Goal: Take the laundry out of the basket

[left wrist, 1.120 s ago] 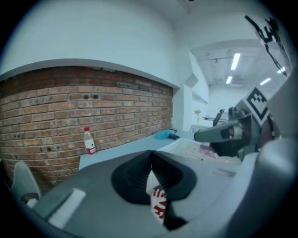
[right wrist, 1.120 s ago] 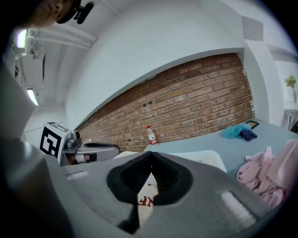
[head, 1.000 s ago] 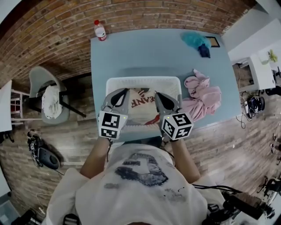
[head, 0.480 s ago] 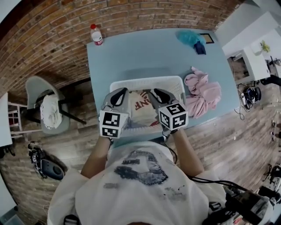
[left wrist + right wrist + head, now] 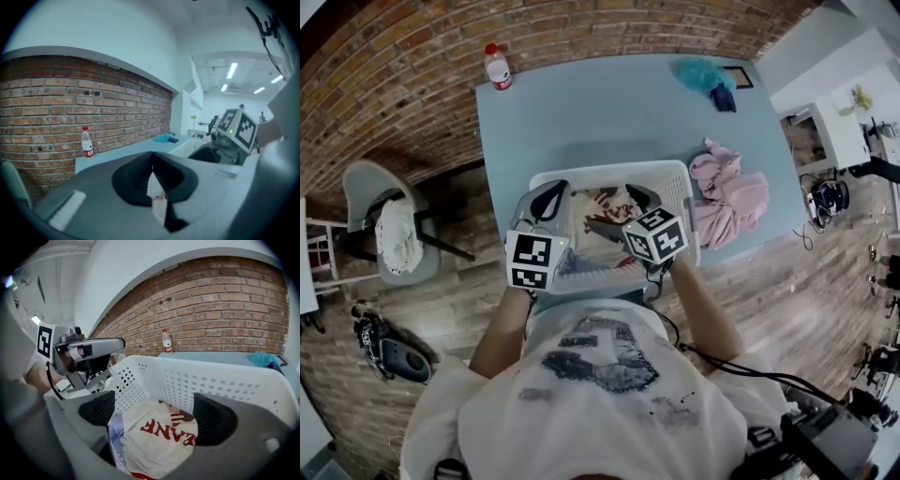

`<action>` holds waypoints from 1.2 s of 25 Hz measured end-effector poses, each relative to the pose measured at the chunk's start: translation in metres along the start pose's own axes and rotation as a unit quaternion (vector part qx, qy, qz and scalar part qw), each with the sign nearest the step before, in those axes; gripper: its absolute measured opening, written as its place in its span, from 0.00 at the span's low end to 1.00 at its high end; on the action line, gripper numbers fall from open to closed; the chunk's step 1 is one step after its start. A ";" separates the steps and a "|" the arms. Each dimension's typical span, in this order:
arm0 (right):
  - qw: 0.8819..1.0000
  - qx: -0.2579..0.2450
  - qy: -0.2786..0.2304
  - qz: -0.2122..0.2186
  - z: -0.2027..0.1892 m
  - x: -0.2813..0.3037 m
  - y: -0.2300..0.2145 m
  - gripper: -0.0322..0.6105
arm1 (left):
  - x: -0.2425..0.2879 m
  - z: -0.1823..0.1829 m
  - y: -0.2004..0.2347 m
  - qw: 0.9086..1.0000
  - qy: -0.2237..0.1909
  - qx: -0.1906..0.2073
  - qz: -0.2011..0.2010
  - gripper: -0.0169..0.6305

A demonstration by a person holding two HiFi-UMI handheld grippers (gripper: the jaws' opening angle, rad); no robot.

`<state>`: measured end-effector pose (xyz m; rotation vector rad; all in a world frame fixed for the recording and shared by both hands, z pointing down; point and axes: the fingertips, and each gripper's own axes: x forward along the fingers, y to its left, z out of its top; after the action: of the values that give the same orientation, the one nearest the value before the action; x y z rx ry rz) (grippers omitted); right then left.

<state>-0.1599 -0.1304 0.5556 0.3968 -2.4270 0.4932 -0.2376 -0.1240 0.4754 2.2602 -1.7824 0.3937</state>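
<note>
1. While the left gripper (image 5: 549,197) (image 5: 151,161) sits at the basket's (image 5: 609,171) left wall, its jaws are together; a bit of white perforated wall shows at the tips, and I cannot tell if it is pinched.
2. Right gripper (image 5: 619,212) (image 5: 159,411): jaws opening, already wide, over the basket's (image 5: 187,376) inside. The shirt (image 5: 157,434) with red letters lies between them, and the pads are not pressing it.
3. Shirt (image 5: 596,208) in the basket, on the table (image 5: 581,103).
4. Versus a second ago: the right gripper was shut near the right wall and has since swung inward and tilted. The left is unchanged, and the shirt has not been lifted.
</note>
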 end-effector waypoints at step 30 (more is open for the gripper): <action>0.878 -0.336 0.300 0.164 -0.133 0.089 0.015 0.91 | 0.001 0.007 0.029 1.000 -0.004 -0.006 0.002 0.01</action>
<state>-0.1643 -0.0735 0.7056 -0.4218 -1.8799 -0.1141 -0.2649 -0.1342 0.4699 2.2519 -1.7889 0.3743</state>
